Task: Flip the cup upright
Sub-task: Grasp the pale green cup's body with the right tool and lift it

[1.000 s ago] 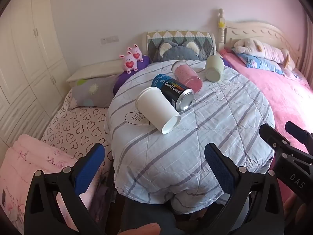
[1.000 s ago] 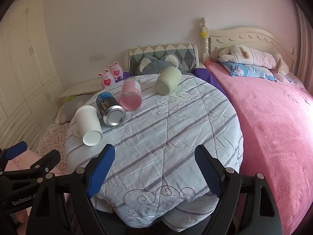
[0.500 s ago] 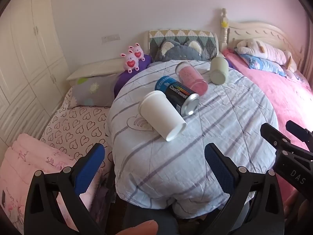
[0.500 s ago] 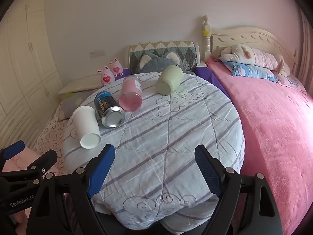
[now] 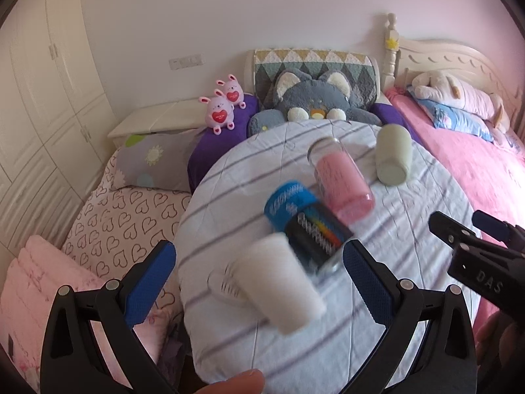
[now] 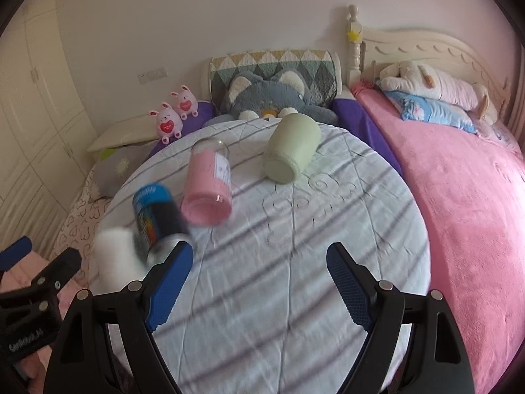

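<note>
Several containers lie on their sides on a round table under a striped cloth. A white paper cup lies nearest, blurred, between the fingers of my open left gripper. Beside it lie a blue and black can, a pink cup and a pale green cup. In the right wrist view the white cup is at the left, then the can, the pink cup and the green cup. My right gripper is open and empty above the cloth.
A pink bed lies right of the table. Grey cat plush and two pink bunny toys sit behind it. A heart-print bed and white wardrobes are at the left. The right gripper shows in the left wrist view.
Both grippers have moved forward and down toward the table. The white cup now lies between the left gripper's fingers and is motion-blurred. Both grippers stay open.
</note>
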Available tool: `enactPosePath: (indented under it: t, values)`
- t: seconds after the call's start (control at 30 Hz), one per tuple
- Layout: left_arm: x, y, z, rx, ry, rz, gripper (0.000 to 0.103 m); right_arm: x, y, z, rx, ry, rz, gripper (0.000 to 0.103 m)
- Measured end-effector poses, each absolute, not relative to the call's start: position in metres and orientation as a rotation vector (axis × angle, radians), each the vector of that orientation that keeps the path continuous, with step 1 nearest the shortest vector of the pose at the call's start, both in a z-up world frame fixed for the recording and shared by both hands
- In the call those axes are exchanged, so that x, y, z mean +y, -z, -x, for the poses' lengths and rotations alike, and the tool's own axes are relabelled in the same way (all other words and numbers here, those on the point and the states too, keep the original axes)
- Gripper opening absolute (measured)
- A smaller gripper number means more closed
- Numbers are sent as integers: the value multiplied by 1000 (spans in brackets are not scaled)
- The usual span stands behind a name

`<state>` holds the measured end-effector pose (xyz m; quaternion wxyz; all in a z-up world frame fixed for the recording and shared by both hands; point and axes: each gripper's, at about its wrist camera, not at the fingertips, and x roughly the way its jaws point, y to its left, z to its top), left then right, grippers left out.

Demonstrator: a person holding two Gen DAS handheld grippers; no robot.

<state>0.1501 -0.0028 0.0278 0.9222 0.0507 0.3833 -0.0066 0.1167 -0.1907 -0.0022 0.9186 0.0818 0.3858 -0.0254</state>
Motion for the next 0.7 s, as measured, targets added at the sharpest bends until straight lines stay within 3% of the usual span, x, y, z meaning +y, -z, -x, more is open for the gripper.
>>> enactPosePath:
  t: [0.7]
  values:
    - [-27, -2, -290, 889, 56, -98, 103, -240, 54, -303, 1014, 239, -305, 85]
